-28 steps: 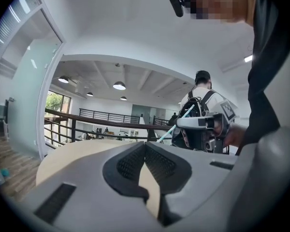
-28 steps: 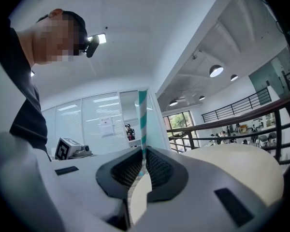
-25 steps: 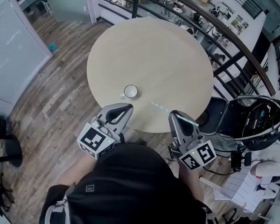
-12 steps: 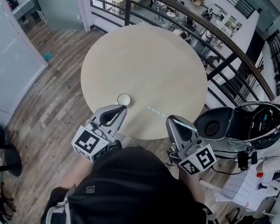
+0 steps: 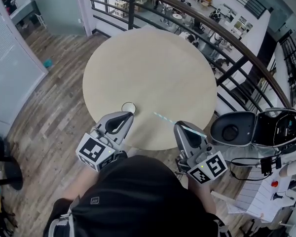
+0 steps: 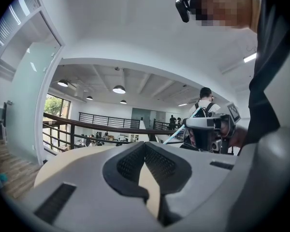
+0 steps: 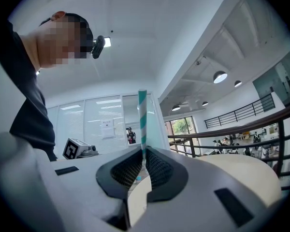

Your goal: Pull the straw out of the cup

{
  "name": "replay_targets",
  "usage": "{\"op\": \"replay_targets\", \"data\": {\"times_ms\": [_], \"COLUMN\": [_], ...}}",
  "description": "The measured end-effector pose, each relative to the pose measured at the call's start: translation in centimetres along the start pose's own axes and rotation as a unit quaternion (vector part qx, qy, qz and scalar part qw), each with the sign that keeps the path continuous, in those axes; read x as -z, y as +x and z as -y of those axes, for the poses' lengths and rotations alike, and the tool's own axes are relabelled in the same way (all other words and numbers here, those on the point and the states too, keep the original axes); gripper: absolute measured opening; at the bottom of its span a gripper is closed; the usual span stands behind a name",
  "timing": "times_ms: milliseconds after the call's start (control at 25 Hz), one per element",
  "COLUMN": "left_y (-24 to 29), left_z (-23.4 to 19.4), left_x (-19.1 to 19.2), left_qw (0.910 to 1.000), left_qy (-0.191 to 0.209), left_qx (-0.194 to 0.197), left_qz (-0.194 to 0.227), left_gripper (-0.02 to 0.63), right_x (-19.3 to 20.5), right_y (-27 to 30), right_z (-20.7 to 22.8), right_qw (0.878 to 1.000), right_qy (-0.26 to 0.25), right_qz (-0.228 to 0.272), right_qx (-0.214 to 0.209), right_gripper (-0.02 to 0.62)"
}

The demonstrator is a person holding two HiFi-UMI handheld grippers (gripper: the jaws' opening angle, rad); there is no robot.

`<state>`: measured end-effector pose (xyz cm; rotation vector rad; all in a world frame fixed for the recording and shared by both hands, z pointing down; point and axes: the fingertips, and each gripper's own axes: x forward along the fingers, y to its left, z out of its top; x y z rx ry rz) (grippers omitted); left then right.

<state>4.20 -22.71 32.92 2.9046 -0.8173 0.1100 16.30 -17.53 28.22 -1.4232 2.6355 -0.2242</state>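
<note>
Two tongs: right tongs (image 7: 143, 153) pinch the straw (image 7: 142, 120), left tongs (image 6: 145, 146) closed, empty, near cup (image 5: 129, 106).

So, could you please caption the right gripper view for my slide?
Right gripper shut on a teal-striped straw, with the round table beyond.

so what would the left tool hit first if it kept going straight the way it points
Most likely the cup, just past the left tool tip; its height is unclear.
</note>
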Motion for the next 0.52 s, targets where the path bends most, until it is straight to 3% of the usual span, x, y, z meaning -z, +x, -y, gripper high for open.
{"op": "replay_targets", "data": {"times_ms": [520], "left_y": [0.89], "left_z": [-0.35], "left_x": [0.58], "left_qw": [1.0000], "left_qy": [-0.004], "left_qx": [0.000], "left_qz": [-0.007], "left_gripper": [0.008], "right_x": [0.45], "right_y": [0.58], "right_z": [0.85], "right_qw": [1.000], "right_qy": [0.008], "right_qz": [-0.005], "right_qx": [-0.003], "right_gripper": [0.038]}}
